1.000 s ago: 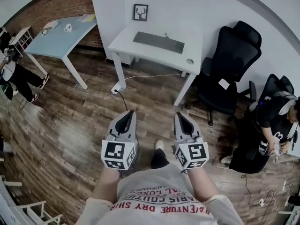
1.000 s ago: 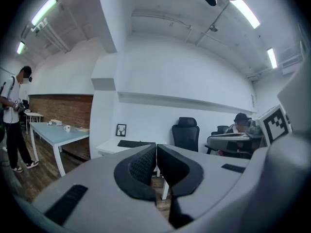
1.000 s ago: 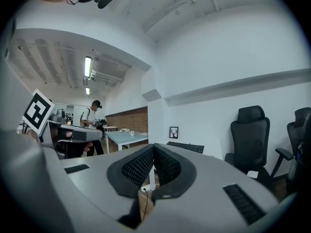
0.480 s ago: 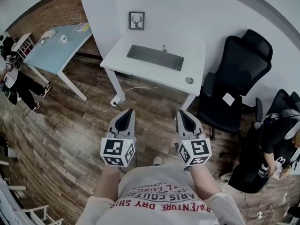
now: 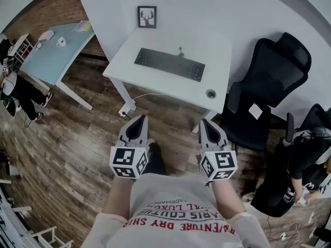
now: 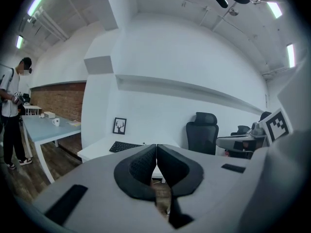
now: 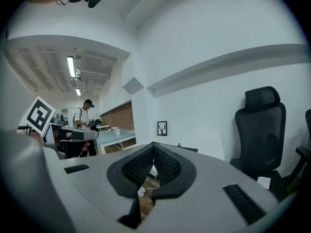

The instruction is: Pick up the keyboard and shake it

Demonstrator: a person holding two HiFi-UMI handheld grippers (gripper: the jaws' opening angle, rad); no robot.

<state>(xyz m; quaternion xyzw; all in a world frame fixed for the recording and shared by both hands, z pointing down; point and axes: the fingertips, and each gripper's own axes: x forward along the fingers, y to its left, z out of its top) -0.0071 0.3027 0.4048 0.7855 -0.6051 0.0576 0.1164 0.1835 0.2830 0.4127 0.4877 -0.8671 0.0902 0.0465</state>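
Keyboard [image 5: 168,64] on white desk [image 5: 214,45], wood floor [image 5: 67,138], left claw [image 5: 140,118] and right claw [image 5: 205,122] closed, empty

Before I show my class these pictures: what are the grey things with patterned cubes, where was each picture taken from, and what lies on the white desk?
A person holds a two-jawed gripper in each hand, the left gripper and the right gripper; the cubes belong to them. One picture comes from a camera on the person's head, looking down; the others from a camera on each gripper, looking along its jaws. Both are shut, holding nothing. On the white desk lies a dark keyboard, untouched.
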